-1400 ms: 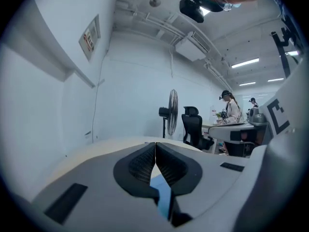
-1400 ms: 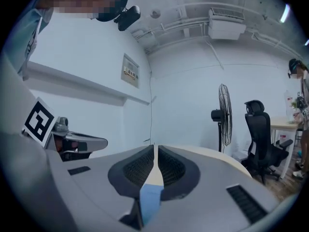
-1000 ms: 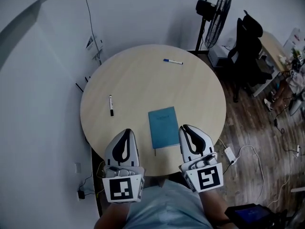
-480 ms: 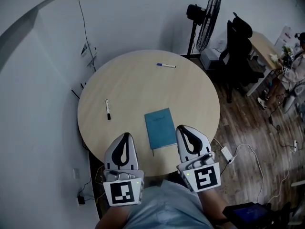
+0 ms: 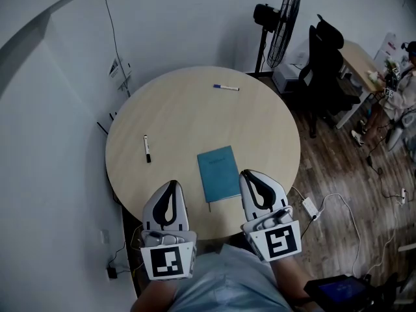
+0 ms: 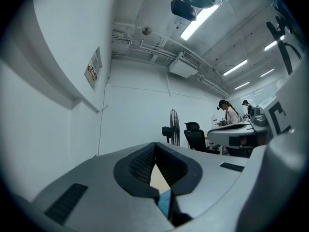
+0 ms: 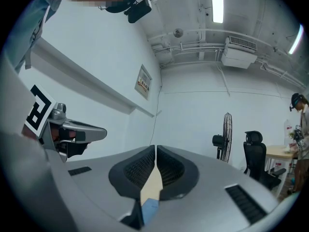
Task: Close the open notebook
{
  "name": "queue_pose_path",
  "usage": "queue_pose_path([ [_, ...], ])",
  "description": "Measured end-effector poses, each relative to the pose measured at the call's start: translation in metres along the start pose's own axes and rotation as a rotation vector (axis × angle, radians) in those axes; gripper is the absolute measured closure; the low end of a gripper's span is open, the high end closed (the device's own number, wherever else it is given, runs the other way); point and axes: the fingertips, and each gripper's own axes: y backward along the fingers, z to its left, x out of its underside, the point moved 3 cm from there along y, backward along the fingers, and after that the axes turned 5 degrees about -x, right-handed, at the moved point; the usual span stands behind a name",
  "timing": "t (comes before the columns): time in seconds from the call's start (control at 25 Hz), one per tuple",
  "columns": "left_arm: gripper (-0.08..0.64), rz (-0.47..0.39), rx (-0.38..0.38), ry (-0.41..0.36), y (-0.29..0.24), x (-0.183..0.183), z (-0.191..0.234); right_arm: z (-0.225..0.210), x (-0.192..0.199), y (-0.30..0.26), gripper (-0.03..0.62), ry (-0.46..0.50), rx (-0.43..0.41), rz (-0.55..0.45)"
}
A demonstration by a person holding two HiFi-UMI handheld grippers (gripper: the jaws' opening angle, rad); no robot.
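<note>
A teal notebook (image 5: 218, 173) lies closed and flat on the round pale wooden table (image 5: 195, 109), near its front edge. My left gripper (image 5: 171, 183) is shut with nothing in it and hovers over the table's front rim, left of the notebook. On the notebook's right side my right gripper (image 5: 249, 173) is also shut and empty, its tip close to the cover's right edge. In the left gripper view the jaws (image 6: 155, 151) meet, with a sliver of the blue notebook (image 6: 165, 202) below them. The right gripper view shows its gripper (image 7: 155, 153) the same way, over the notebook (image 7: 149, 209).
A black pen (image 5: 146, 148) lies on the table's left part and a blue marker (image 5: 225, 88) at the far side. A standing fan (image 5: 286, 18) and a black office chair (image 5: 325, 57) stand behind right. Cables and a power adapter (image 5: 311, 207) lie on the floor.
The head view has shifted slightly, so the whole scene sits a little left of before. Both grippers and the notebook keep their places.
</note>
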Motion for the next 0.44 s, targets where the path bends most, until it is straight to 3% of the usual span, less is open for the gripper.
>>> queue_pose_path([
  [0.44,0.541,0.013,0.001,-0.001,-0.0072,0.0026,-0.0016,-0.0054,0.0021,-0.0048,0.541,0.004,-0.007,0.002],
])
